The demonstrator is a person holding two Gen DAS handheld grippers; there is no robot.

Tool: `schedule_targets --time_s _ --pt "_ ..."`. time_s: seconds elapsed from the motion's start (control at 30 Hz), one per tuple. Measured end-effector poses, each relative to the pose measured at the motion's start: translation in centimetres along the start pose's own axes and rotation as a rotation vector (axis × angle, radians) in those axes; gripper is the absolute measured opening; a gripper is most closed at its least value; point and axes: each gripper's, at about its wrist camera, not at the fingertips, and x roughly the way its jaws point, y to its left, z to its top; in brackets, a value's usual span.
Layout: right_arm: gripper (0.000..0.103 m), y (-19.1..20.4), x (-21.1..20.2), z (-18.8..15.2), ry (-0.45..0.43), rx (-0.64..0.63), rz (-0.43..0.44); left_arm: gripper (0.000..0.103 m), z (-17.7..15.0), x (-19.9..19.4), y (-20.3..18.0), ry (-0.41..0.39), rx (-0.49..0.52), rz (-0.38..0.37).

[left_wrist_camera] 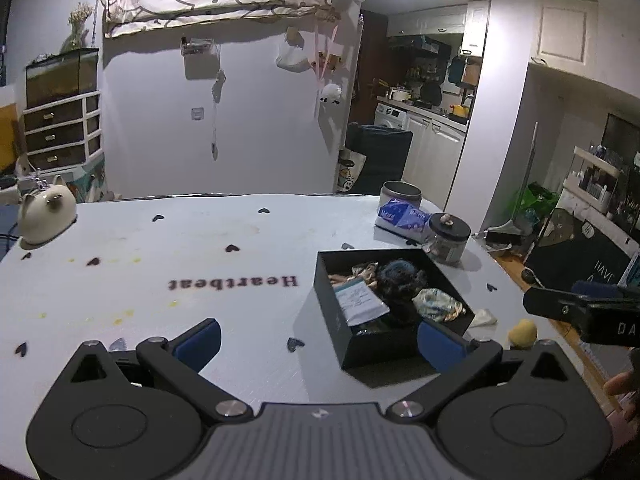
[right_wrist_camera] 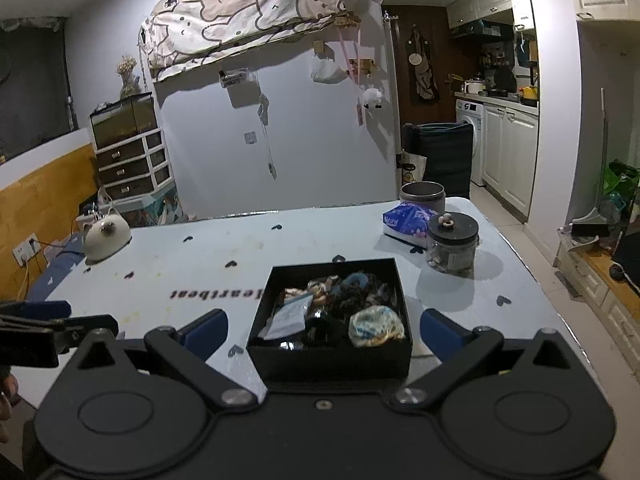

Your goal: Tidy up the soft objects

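In the left wrist view, the left gripper [left_wrist_camera: 318, 340] hangs spread apart and empty over the pale grey heart-print tablecloth [left_wrist_camera: 160, 248]; the black rigid cardboard box [left_wrist_camera: 372, 344] of soft things sits right of centre, and a small yellow spongy ball [left_wrist_camera: 522, 333], probably foam, lies outside it. In the right wrist view, the right gripper [right_wrist_camera: 324, 330] gapes empty around the box; its crumpled blue-and-cream fabric bundle [right_wrist_camera: 376, 326] looks light and squashy, best pinched at its bunched middle.

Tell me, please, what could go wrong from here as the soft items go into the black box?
The black box is already piled high, so the pale scrunchie by its front right corner could spill out. The yellow soft ball sits near the table's right edge and might roll off if nudged. Both the left gripper and right gripper are open and close together, so they could collide.
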Motion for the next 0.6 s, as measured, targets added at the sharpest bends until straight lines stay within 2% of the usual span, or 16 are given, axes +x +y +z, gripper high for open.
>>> schedule_targets --time_s 0.23,0.6 --pt "0.103 1.4 -1.8 -1.2 0.007 -0.023 -0.007 0.103 -1.3 -1.9 0.8 -0.022 -0.019 0.033" --pt "0.103 3.0 -3.5 -1.7 -0.03 -0.049 -0.023 0.103 -1.9 -3.2 1.9 -0.039 -0.026 0.045"
